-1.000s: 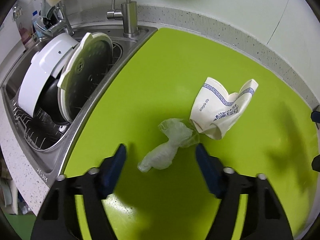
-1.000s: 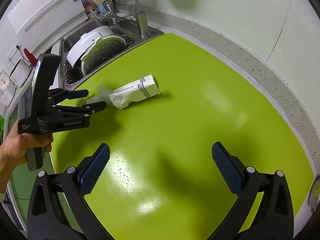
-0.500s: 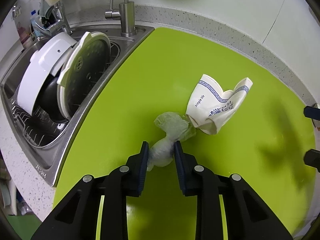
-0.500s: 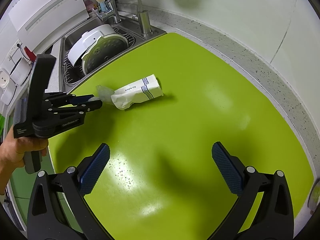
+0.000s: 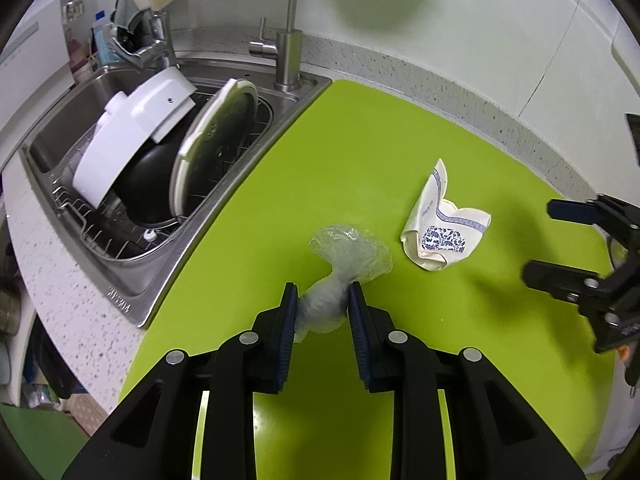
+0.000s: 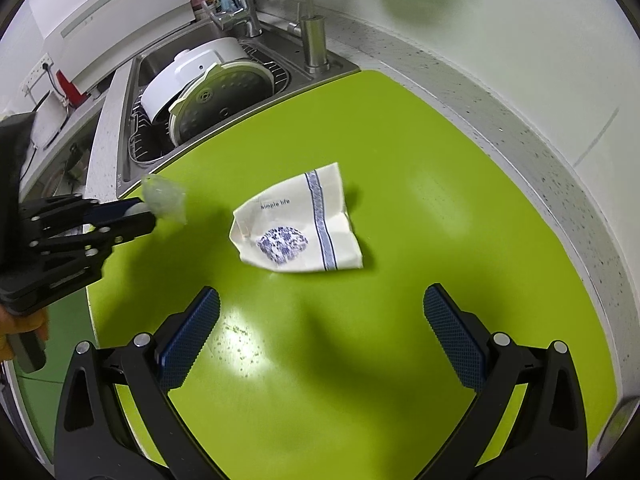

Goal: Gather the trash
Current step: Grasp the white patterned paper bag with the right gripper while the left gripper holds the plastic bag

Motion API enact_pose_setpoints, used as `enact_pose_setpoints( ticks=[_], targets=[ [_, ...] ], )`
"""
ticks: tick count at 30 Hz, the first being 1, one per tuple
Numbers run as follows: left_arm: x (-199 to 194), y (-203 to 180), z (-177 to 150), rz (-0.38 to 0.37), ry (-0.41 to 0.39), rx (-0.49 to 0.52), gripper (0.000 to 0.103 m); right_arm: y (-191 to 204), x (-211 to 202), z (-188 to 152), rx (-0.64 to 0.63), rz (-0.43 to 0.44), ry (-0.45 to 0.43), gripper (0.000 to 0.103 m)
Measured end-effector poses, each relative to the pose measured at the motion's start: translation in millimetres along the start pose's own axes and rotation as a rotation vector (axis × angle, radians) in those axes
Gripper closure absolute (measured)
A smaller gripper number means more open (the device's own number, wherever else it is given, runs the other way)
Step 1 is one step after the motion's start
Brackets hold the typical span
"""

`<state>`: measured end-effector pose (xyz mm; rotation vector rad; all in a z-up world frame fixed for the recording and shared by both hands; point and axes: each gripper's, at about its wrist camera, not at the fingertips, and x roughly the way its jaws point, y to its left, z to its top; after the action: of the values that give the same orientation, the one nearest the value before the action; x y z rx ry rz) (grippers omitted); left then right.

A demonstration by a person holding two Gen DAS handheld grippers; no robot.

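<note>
One piece of trash, the crumpled plastic wrap (image 5: 344, 268), is clamped in the left claw (image 5: 322, 312) above the green table (image 5: 360, 152), while the paper bag (image 6: 298, 226) lies ungrabbed before the wide-open right claw (image 6: 320, 336).

Kitchen corner with a lime-green counter mat

The green mat (image 6: 420, 152) lies on a speckled stone countertop (image 5: 460, 80) under plain white wall panels (image 5: 460, 12). At the left sits a stainless sink (image 5: 132, 292) – a wire rack (image 5: 100, 240) inside holds a white cooker lid (image 5: 132, 136) and a round inner lid (image 5: 212, 136). A steel tap (image 5: 290, 52) rises behind – ceiling light glares off the mat.
</note>
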<state>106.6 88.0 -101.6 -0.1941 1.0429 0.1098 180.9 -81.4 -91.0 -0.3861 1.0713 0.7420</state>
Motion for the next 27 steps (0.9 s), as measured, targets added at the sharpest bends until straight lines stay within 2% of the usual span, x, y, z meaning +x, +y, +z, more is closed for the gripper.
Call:
enact_pose_setpoints(
  ticks=[10, 27],
  targets=[
    [-13, 6, -4, 0.005, -0.022, -0.039, 0.077, 8, 31, 4, -0.052, 0.018, 0.051, 0.003],
    [-7, 11, -6, 0.018, -0.011, -0.076, 0.077, 7, 67, 12, -0.101, 0.045, 0.109, 0.003]
  ],
)
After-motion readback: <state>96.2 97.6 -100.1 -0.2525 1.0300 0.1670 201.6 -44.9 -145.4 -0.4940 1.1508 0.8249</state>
